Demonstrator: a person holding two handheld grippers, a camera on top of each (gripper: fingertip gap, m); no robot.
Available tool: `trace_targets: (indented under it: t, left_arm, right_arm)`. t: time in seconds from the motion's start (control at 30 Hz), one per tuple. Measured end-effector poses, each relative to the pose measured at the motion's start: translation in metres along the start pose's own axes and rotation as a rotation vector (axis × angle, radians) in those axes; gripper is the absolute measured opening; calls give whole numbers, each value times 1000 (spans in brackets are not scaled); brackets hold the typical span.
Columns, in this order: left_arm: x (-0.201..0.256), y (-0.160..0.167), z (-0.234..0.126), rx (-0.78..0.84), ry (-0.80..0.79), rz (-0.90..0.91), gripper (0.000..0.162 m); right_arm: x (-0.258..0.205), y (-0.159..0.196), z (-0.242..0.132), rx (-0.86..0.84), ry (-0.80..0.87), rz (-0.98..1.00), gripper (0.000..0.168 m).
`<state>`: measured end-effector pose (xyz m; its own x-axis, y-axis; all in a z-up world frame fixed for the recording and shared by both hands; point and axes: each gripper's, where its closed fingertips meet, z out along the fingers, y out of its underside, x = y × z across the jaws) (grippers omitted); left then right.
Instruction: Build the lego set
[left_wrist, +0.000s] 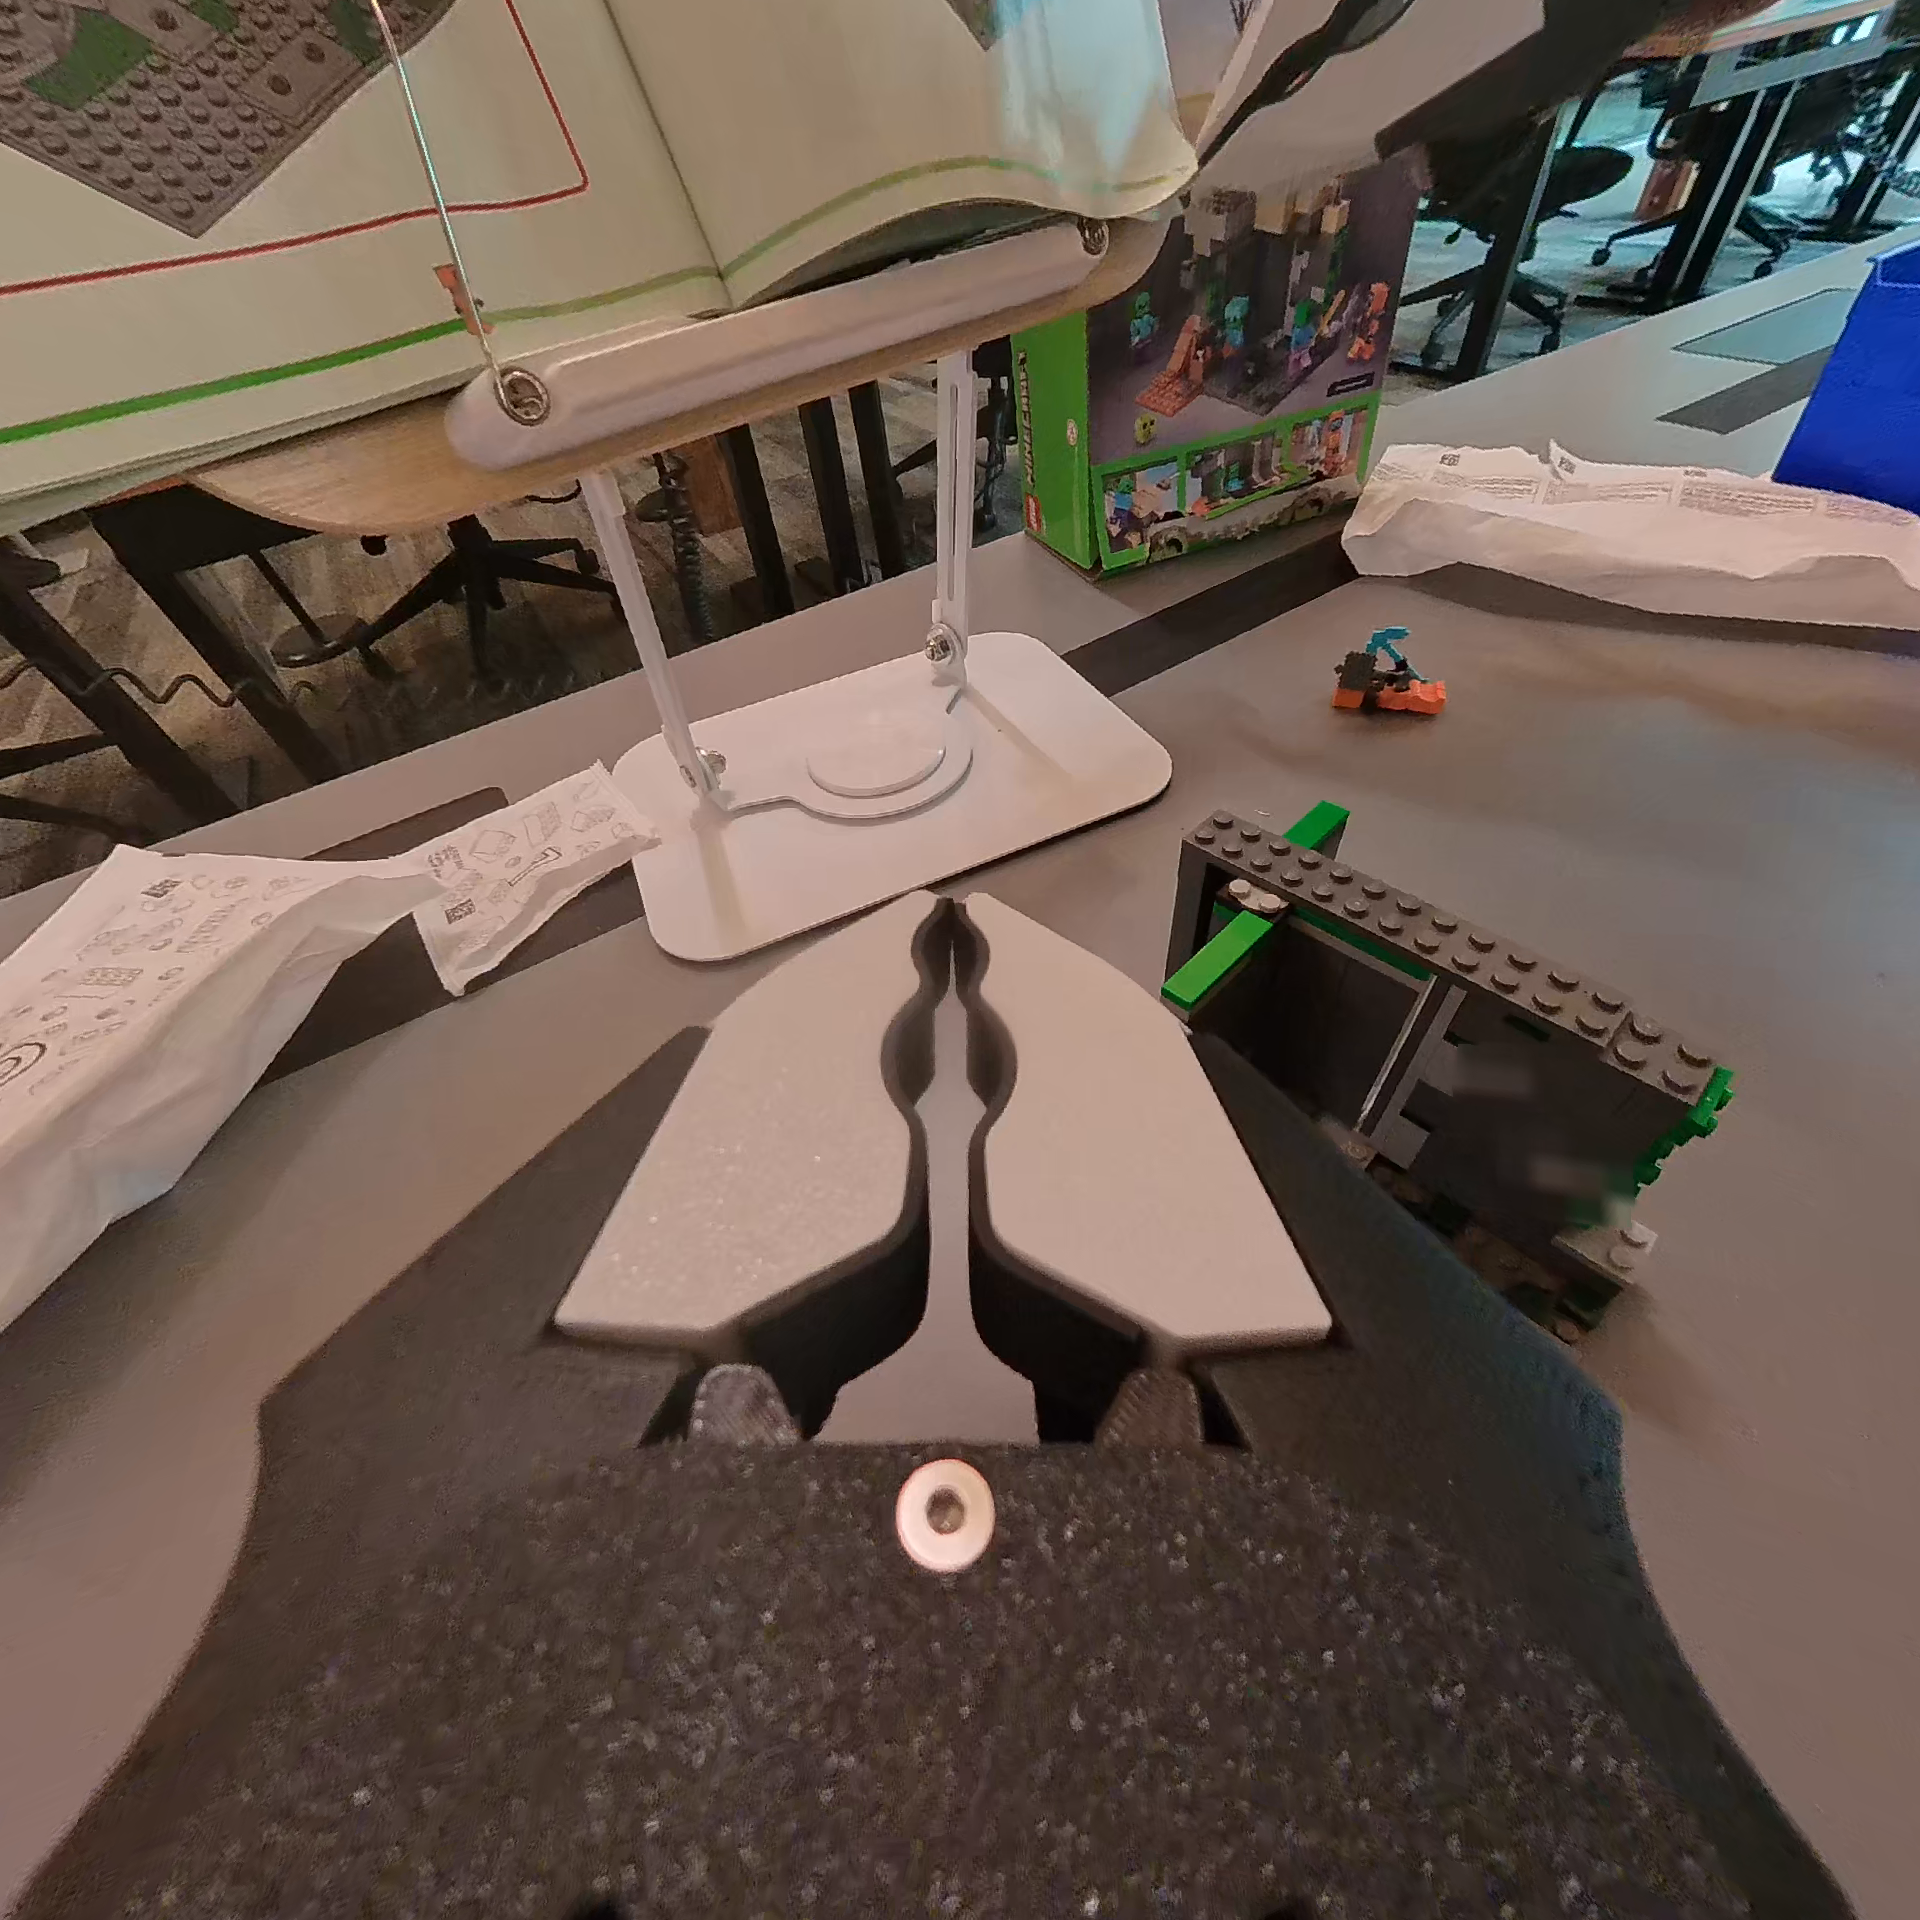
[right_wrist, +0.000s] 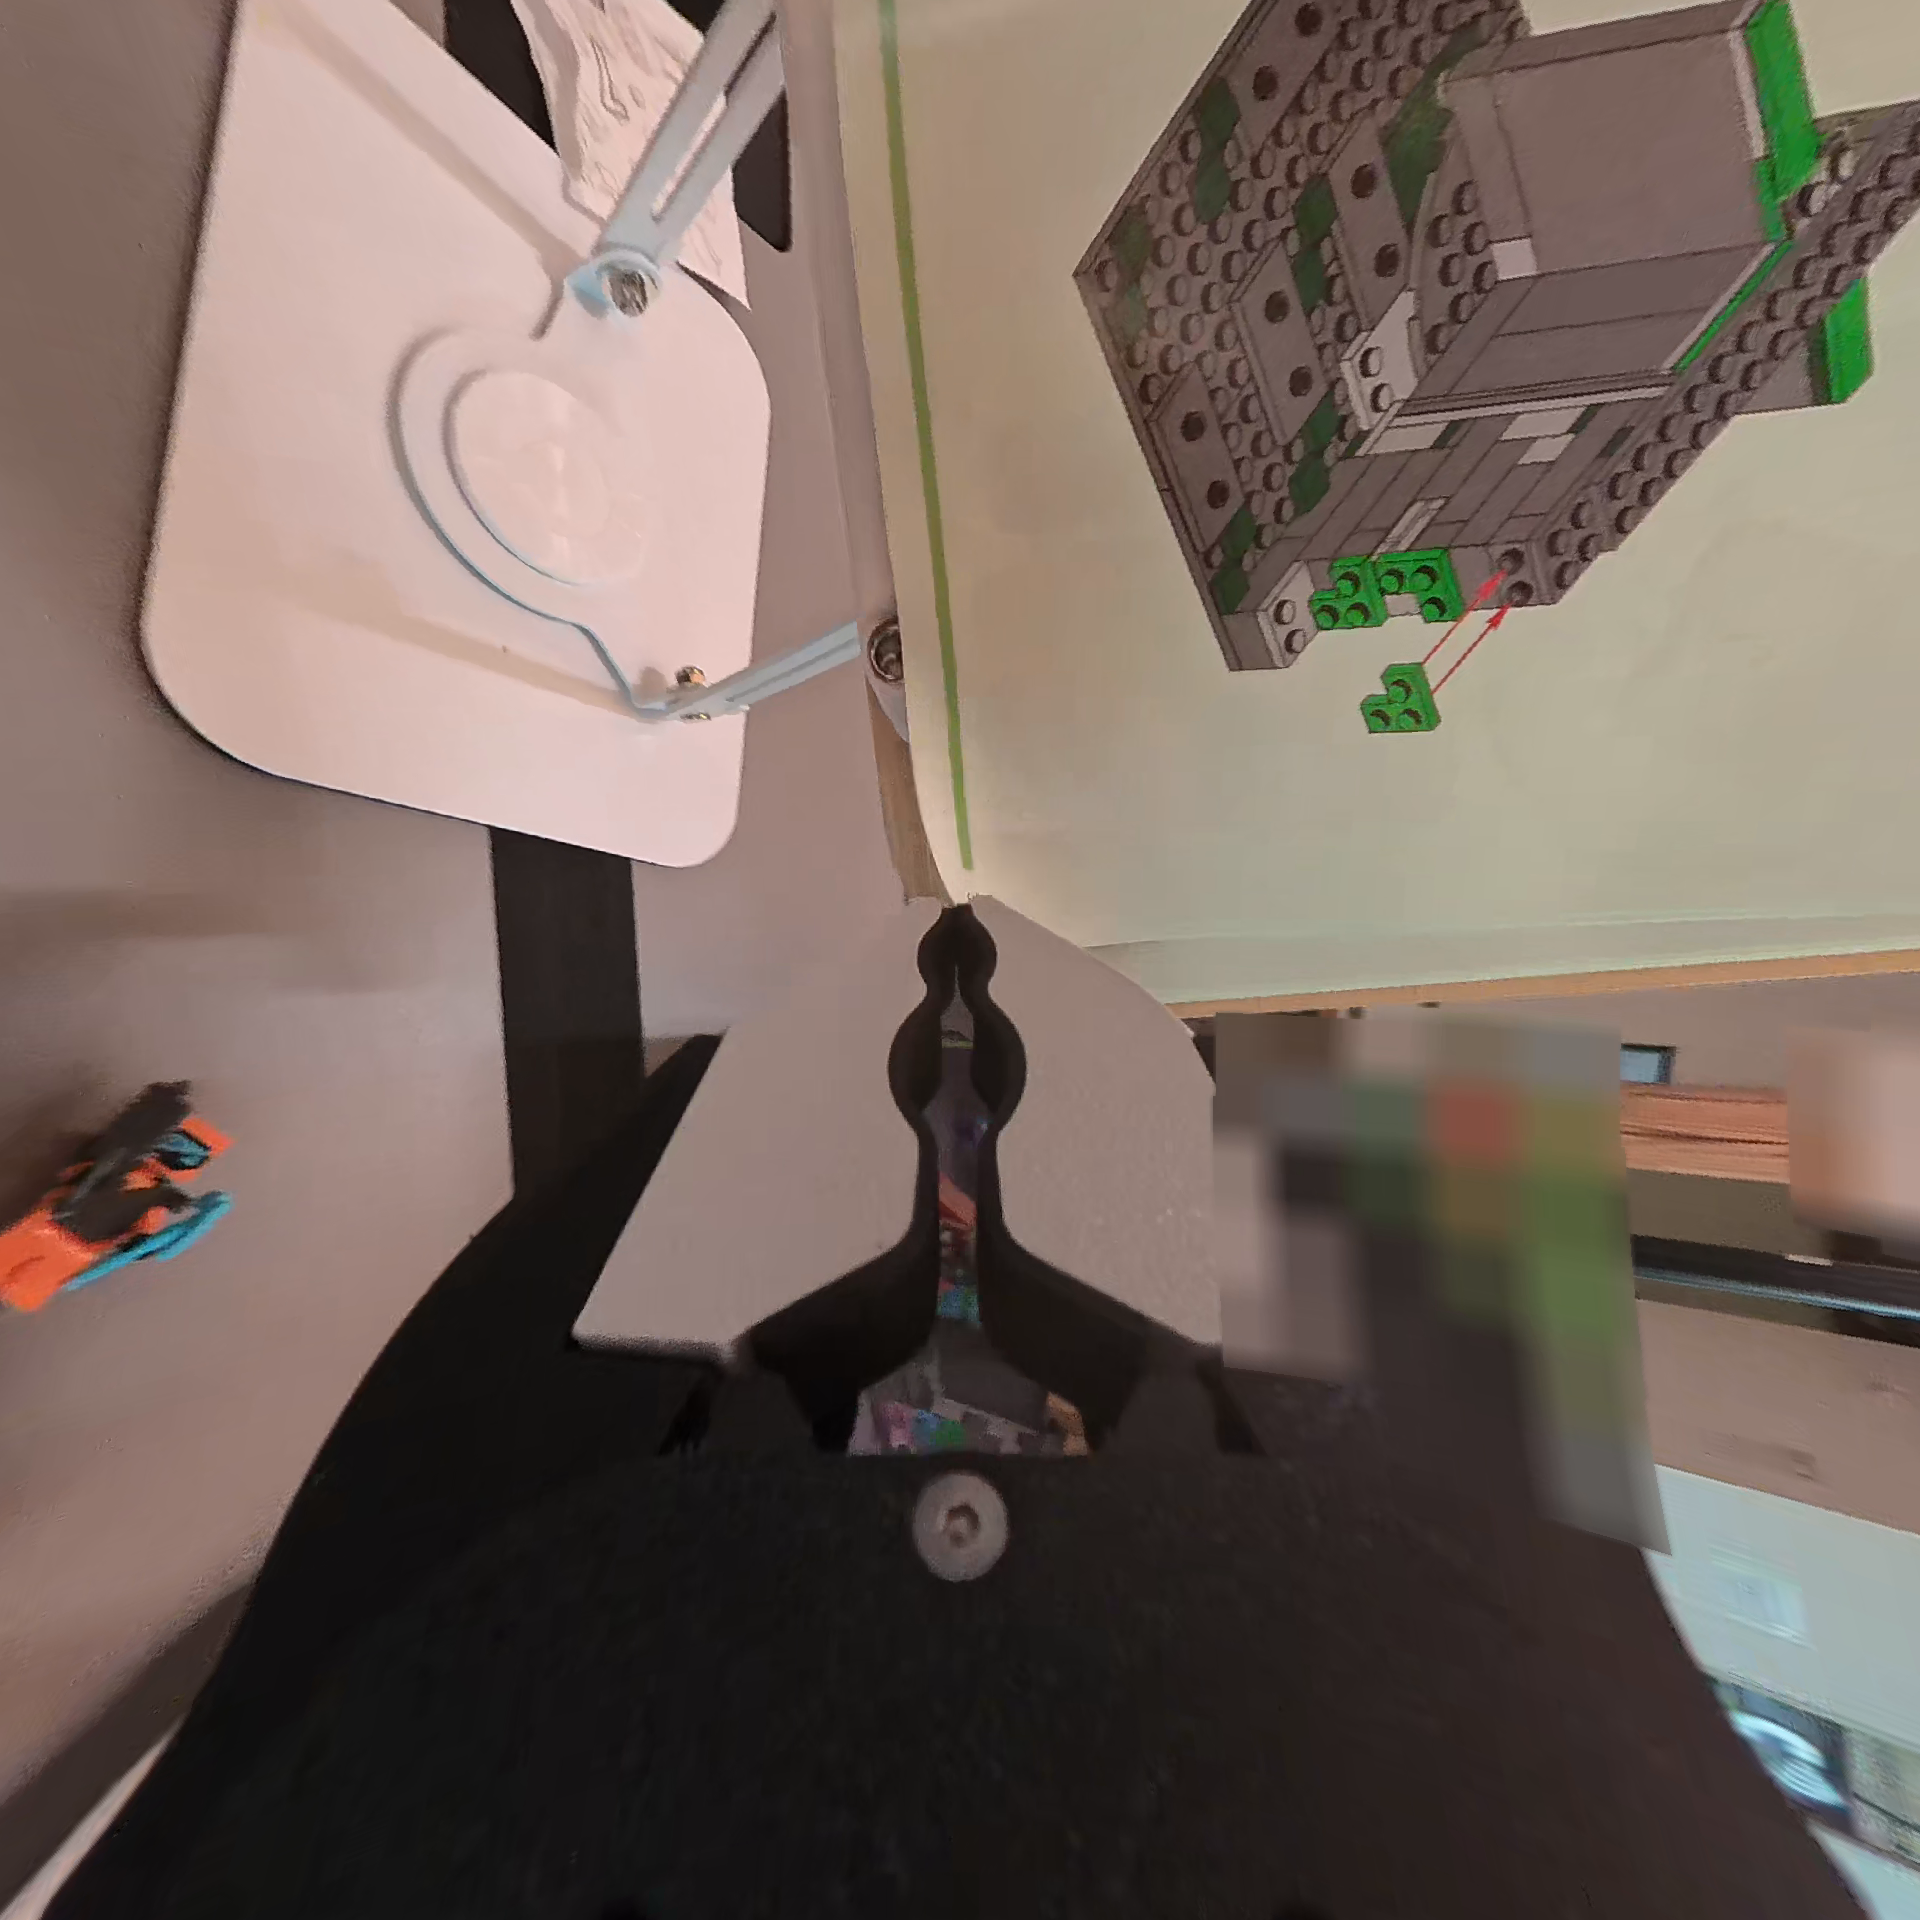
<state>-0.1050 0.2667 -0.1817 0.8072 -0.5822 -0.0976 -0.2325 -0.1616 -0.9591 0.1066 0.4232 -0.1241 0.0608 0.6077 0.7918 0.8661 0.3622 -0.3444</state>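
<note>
The left gripper (left_wrist: 952, 914) is seen clenched with nothing between its tips, held low over the table (left_wrist: 1558, 831) just beside the build (left_wrist: 1455, 1018), which stands at its right, grey with green trim. The right gripper (right_wrist: 958, 914) is pinched on the corner of a page of the manual (right_wrist: 1143, 727), which lies open on the stand (left_wrist: 894, 769); a step with a green corner piece is drawn there. A tear or crease is judged the main risk: the page is caught only at its very edge, so a quick or skewed pull could rip it, or drag the manual off its ledge. The stand could also be tipped if the pull runs sideways. The build might be knocked by the left gripper if that one is swung right. No loose bricks are visible, so where the next piece lies cannot be told; it may be inside the paper bags (left_wrist: 187, 1018). The build's near side is hidden behind the left gripper, and parts are blurred over. The small orange figure (left_wrist: 1387, 681) lies well apart, its details too small to make out.
</note>
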Motion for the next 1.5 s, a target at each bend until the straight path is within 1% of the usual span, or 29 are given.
trace_targets:
  t: [0.3,0.43,0.8,1.0,1.17,1.5]
  left_arm:
    - [3,0,1,-7,15,2,0]
    - [5,-1,1,-11,26,0,0]
    - [9,2,2,-29,53,-6,0]
    - [9,5,2,-37,60,-10,0]
    - [8,5,3,-42,63,-13,0]
    - [12,2,8,-47,74,-7,0]
  right_arm:
    - [0,-17,-20,66,-164,213,0]
    - [-1,-21,-27,78,-262,308,0]
    - [-9,-16,-19,34,-425,420,0]
    - [-10,-20,-21,37,-558,551,0]
    - [-11,-22,-25,44,-593,625,0]
    - [-18,-26,-30,73,-611,654,0]
